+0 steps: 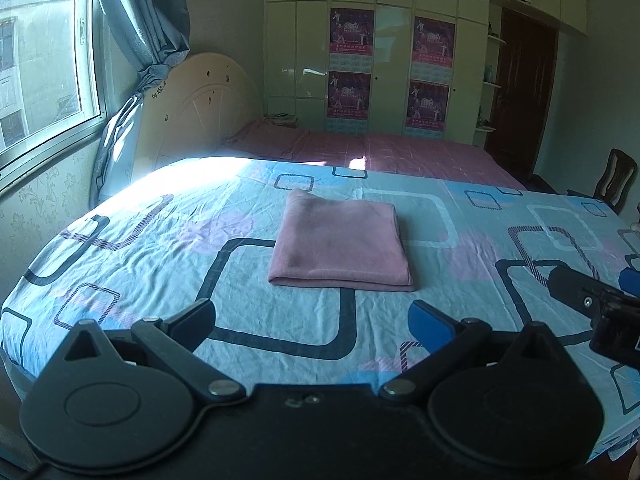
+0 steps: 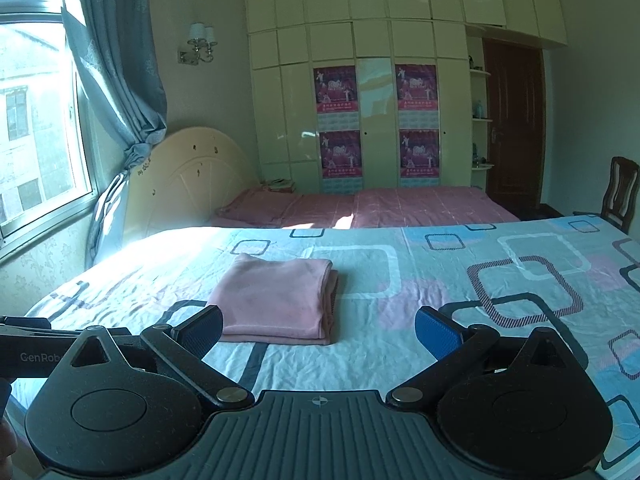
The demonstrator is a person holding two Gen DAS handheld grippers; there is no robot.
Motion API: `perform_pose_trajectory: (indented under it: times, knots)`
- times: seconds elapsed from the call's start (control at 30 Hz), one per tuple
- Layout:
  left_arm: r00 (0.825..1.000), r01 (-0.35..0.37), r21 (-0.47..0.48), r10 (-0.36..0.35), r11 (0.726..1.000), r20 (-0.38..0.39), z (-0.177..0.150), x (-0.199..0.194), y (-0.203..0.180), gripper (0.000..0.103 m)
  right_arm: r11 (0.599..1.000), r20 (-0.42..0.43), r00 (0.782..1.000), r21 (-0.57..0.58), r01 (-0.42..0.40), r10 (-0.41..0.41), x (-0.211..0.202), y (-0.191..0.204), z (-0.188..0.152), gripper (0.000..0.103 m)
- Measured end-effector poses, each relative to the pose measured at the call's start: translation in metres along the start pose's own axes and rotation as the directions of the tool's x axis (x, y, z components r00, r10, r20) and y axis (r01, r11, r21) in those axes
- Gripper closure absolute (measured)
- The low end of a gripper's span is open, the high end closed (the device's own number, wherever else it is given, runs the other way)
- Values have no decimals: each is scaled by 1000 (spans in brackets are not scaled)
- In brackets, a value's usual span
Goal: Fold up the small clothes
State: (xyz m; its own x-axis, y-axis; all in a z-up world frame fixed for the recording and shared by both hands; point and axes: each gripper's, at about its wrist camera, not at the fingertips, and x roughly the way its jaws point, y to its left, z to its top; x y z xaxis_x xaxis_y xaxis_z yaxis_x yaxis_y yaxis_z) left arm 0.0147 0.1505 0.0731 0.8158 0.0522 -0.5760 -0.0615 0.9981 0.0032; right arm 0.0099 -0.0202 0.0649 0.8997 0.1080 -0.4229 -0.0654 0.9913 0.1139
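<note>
A pink garment (image 1: 342, 242) lies folded into a neat rectangle on the blue patterned sheet (image 1: 160, 264); the right wrist view shows the pink garment (image 2: 276, 300) with its stacked layers at the right edge. My left gripper (image 1: 314, 320) hovers open just short of its near edge, with nothing between the fingers. My right gripper (image 2: 319, 330) is also open and empty, with the cloth ahead and slightly left of it. The right gripper (image 1: 592, 300) shows at the right edge of the left wrist view.
The blue sheet (image 2: 480, 280) covers a wide flat surface. Behind it is a bed with a pink cover (image 1: 400, 152) and cream headboard (image 1: 200, 96). A window (image 1: 40, 60) and curtain sit to the left, a wardrobe (image 2: 360, 100) at the back, a wooden chair (image 2: 620, 192) at far right.
</note>
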Motion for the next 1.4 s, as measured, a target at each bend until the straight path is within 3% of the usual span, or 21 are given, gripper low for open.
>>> perform_pose_trajectory:
  times: [1.4]
  knots:
    - [1000, -19, -9, 19, 1000, -17, 9, 15, 4, 0, 1000, -46, 999, 6, -25, 25, 25, 5, 3, 2]
